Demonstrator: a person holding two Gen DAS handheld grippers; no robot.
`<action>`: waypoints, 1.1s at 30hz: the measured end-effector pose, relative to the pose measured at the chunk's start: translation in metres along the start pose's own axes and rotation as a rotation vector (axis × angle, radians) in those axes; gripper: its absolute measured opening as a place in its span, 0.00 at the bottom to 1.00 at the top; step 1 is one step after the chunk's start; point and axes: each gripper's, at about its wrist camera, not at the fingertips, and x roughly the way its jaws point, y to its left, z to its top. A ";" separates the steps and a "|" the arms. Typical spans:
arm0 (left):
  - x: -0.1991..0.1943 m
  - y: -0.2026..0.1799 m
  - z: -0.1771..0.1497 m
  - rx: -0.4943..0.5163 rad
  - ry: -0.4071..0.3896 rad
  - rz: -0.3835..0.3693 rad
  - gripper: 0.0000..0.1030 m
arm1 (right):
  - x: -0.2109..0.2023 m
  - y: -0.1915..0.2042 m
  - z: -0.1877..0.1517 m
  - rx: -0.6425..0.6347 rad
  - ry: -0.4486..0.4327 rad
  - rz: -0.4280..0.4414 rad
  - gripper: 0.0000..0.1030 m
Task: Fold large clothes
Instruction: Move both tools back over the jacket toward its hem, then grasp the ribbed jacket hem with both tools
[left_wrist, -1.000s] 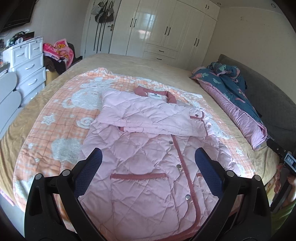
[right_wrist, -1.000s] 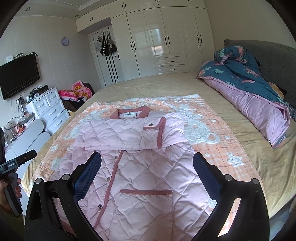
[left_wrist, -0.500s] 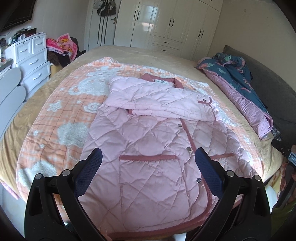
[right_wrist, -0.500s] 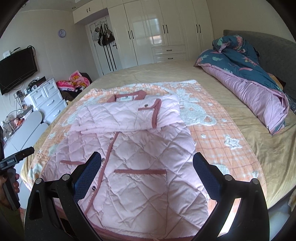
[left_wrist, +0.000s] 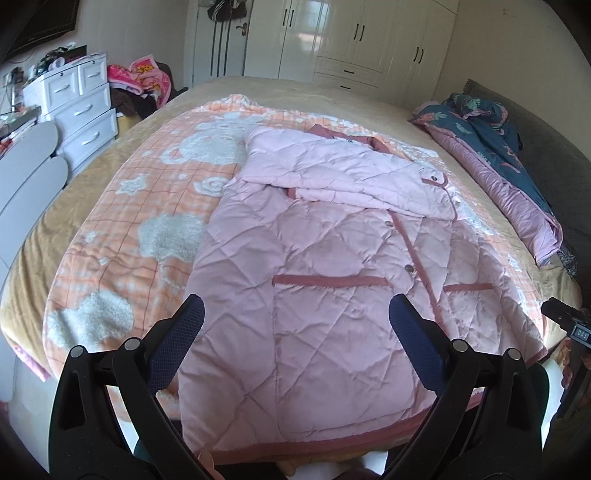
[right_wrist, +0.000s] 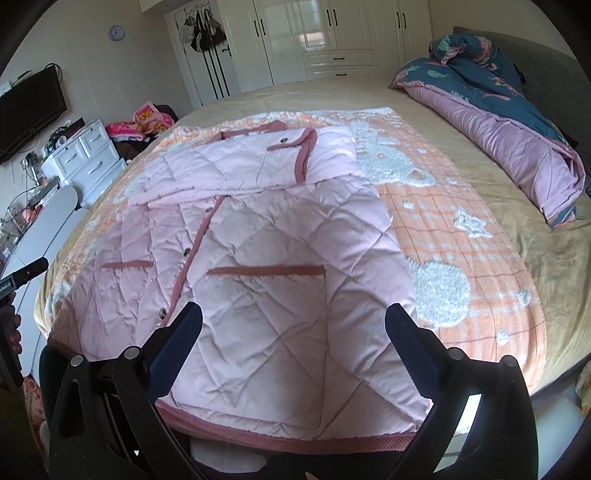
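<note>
Both tools (left_wrist: 295, 325) (right_wrist: 293, 325) gape above the pink coat's (left_wrist: 314, 295) hem.

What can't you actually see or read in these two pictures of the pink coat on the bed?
- Coat collar label: too small to read, left wrist view.
- Wall clock hands: too small, right wrist view.
- Coat hem's left corner: hidden behind the left hand-held gripper finger, left wrist view.

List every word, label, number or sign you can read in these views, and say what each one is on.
"DAS", approximately: small tag on the right gripper's body, partly blurred.
Collar label of the pink quilted coat: too small to read.
Wall clock: face too small to read.
Nothing else legible.
</note>
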 end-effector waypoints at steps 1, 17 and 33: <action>0.001 0.001 -0.002 -0.001 0.003 0.003 0.91 | 0.002 -0.002 -0.002 0.003 0.009 -0.003 0.96; 0.016 0.068 -0.037 -0.131 0.111 0.019 0.91 | 0.021 -0.037 -0.031 0.062 0.118 -0.022 0.96; 0.036 0.086 -0.068 -0.198 0.243 -0.102 0.47 | 0.014 -0.063 -0.044 0.103 0.139 0.002 0.96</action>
